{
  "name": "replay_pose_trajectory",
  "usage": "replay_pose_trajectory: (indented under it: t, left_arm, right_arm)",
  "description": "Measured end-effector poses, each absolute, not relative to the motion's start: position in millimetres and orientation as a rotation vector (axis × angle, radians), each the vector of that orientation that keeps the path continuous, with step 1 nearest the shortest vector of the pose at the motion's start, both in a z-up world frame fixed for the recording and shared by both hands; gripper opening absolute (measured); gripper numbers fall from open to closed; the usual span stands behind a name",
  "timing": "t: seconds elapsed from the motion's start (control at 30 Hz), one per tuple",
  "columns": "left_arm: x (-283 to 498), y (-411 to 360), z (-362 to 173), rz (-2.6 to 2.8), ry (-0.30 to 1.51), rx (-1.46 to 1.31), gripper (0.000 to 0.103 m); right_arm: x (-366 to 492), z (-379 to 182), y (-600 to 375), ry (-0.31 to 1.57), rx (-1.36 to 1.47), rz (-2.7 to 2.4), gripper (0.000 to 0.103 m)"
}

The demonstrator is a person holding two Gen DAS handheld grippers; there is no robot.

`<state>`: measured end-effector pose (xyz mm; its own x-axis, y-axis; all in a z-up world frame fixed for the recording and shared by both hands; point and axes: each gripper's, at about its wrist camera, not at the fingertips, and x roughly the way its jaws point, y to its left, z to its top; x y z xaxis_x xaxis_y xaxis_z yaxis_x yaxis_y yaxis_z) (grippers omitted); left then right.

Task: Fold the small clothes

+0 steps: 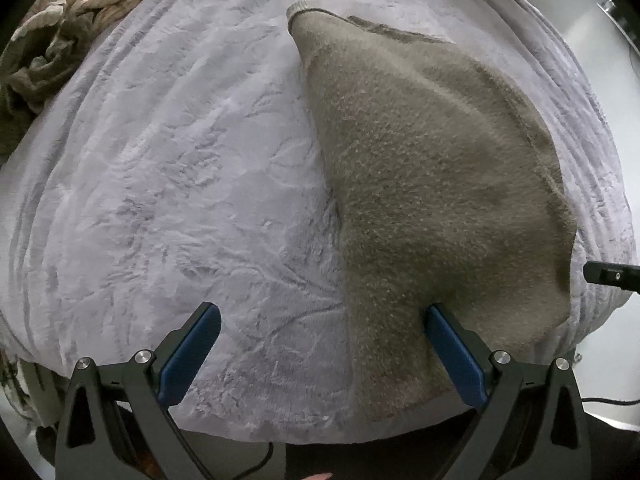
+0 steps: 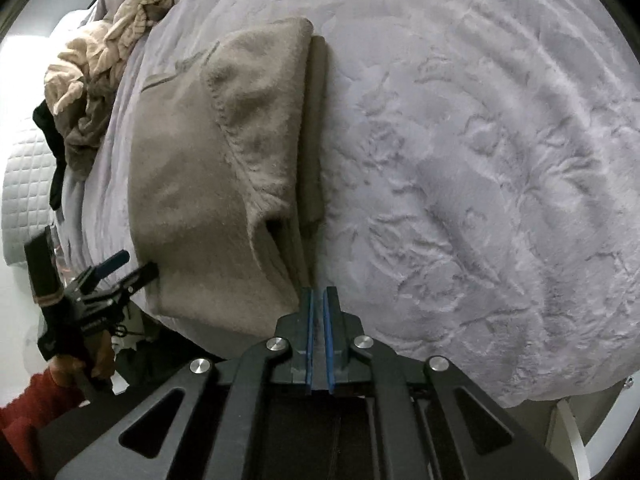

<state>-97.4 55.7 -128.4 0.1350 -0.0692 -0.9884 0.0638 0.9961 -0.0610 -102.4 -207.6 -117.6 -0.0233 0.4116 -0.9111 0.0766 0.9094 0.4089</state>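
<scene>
On the pale lavender plush blanket (image 1: 168, 168) lies one taupe fleece garment (image 1: 432, 184), folded over on itself, filling the area from 12 to 5 o'clock in the left wrist view. In the right wrist view the same garment (image 2: 192, 200) sits at 10 o'clock, with a folded sleeve or flap lying on top and layered edges stacked along its right side; how many layers there are is hard to make out.

Two grippers show. The left gripper (image 1: 322, 314) stands released, its two blue-padded fingers spread wide: the right-hand finger (image 1: 452, 344) rests on the garment's near edge, the other (image 1: 192, 344) over bare blanket. From the right wrist camera the left gripper (image 2: 120, 268) appears at 8 o'clock, against the garment's corner, held by one hand (image 2: 80, 364) in a dark fingerless glove with a red sleeve (image 2: 24, 412). The right gripper (image 2: 319, 300) is clenched, its blue pads almost touching just beside the garment's near layered edge; whether any cloth is pinched between them cannot be told. One of its black fingertips (image 1: 608, 276) pokes in at 3 o'clock of the left view, cut off by the frame.

One crumpled heap of beige and olive clothes (image 1: 72, 32) lies at 10 to 11 o'clock, partly cut off by the lens rim.
</scene>
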Motion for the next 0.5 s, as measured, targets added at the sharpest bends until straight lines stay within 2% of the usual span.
replay_pose_trajectory:
  t: [0.37, 0.43, 0.47, 0.5]
  left_arm:
    - [-90.5, 63.8, -98.8, -0.043, 1.420, -0.060, 0.102]
    - [-86.8, 63.0, -95.2, -0.038, 1.419, -0.068, 0.102]
    - [-84.2, 62.2, -93.0, -0.031, 1.417, -0.061, 0.102]
    - [-81.1, 60.9, -90.0, -0.023, 1.415, -0.052, 0.102]
  right_arm:
    - [-69.8, -109.0, -148.3, 1.577, 0.323, 0.279, 0.008]
    - [-66.0, -103.2, -140.6, 1.562, 0.318, 0.281, 0.037]
    - [-62.5, -98.6, -136.4, 1.546, 0.314, 0.279, 0.078]
    - [-60.4, -95.1, -133.4, 1.526, 0.315, 0.274, 0.097]
